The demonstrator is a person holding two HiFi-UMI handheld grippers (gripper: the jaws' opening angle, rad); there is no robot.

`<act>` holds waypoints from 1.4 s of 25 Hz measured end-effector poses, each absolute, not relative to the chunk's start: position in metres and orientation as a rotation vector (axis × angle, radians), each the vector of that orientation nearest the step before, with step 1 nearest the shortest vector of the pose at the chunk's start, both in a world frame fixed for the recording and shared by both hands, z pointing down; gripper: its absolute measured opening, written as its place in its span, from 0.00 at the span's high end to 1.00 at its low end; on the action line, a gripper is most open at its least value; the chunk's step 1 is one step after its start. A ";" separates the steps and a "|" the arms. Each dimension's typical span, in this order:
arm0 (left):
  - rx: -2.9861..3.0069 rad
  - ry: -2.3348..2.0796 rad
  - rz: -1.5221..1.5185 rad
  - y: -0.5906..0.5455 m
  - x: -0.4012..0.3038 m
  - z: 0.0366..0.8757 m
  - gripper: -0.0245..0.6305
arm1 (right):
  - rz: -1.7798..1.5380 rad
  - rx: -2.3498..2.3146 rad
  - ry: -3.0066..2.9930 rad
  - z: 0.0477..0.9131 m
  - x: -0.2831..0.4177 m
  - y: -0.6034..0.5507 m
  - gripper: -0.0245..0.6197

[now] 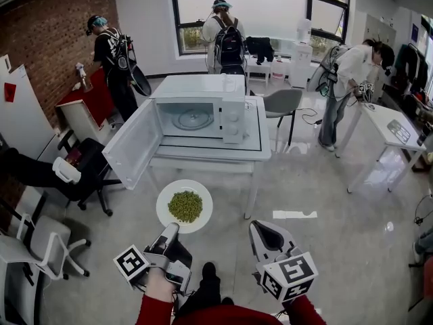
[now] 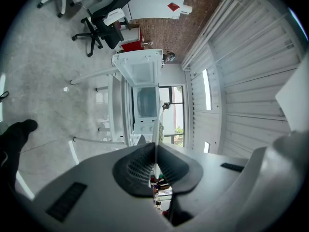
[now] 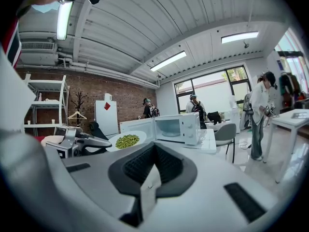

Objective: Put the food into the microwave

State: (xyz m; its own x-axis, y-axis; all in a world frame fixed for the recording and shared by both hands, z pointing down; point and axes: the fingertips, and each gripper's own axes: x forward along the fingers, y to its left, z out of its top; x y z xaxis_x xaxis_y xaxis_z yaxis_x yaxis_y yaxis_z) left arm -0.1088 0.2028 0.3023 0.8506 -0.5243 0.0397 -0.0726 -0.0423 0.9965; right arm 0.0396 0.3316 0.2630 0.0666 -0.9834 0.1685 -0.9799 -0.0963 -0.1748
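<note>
One bright room with a pale glossy floor (image 1: 325, 249), a brick wall (image 1: 54, 32) at the left and a wide window (image 1: 264, 5) at the back; three people stand along its far side. A white table (image 1: 260, 151) stands in the middle. On it sits a white microwave (image 1: 203, 100), its opening facing the camera wearer. Its door (image 1: 135, 144) hangs wide open to the left, and the glass turntable (image 1: 193, 119) inside is bare.

A round white plate (image 1: 169, 198) is held level in the air above the floor, just short of the table's front edge and below the open door. A heap of small green food (image 1: 185, 206) lies at the plate's centre.

The left gripper (image 1: 172, 230) points towards the microwave, its jaws pinching the plate's near rim. The right gripper (image 1: 260, 230), beside it and clear of the plate, has its jaws pressed together with nothing between them.
</note>
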 end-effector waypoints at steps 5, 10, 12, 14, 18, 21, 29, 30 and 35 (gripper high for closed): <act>1.586 -0.474 -0.390 0.185 -0.096 0.303 0.93 | -0.409 -2.294 2.063 0.267 0.054 0.318 0.94; 1.585 -0.468 -0.383 0.152 -0.080 0.308 0.93 | -0.431 -2.307 2.056 0.273 0.066 0.288 0.94; 1.583 -0.464 -0.375 0.135 -0.072 0.311 0.93 | -0.444 -2.311 2.049 0.276 0.072 0.271 0.94; 1.577 -0.457 -0.370 0.118 -0.062 0.313 0.93 | -0.460 -2.311 2.047 0.279 0.077 0.253 0.94; 1.558 -0.450 -0.354 0.082 -0.042 0.317 0.93 | -0.502 -2.305 2.054 0.283 0.088 0.212 0.94; 1.556 -0.443 -0.345 0.055 -0.027 0.315 0.93 | -0.525 -2.305 2.059 0.282 0.098 0.185 0.94; 1.535 -0.413 -0.319 -0.023 -0.010 0.298 0.93 | -0.552 -2.341 2.036 0.261 0.108 0.105 0.94; 1.534 -0.409 -0.315 -0.032 -0.009 0.296 0.93 | -0.554 -2.346 2.031 0.259 0.108 0.095 0.94; 1.534 -0.387 -0.306 -0.061 0.006 0.293 0.93 | -0.557 -2.357 2.017 0.255 0.116 0.060 0.94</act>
State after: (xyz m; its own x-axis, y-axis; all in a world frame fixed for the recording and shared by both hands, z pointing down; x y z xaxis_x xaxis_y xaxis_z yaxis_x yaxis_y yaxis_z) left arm 0.0058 -0.0608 0.2935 0.9027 -0.4271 0.0519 -0.0482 0.0196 0.9986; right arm 0.1159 0.0599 0.2547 0.1184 -0.9553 0.2708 -0.9588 -0.1809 -0.2189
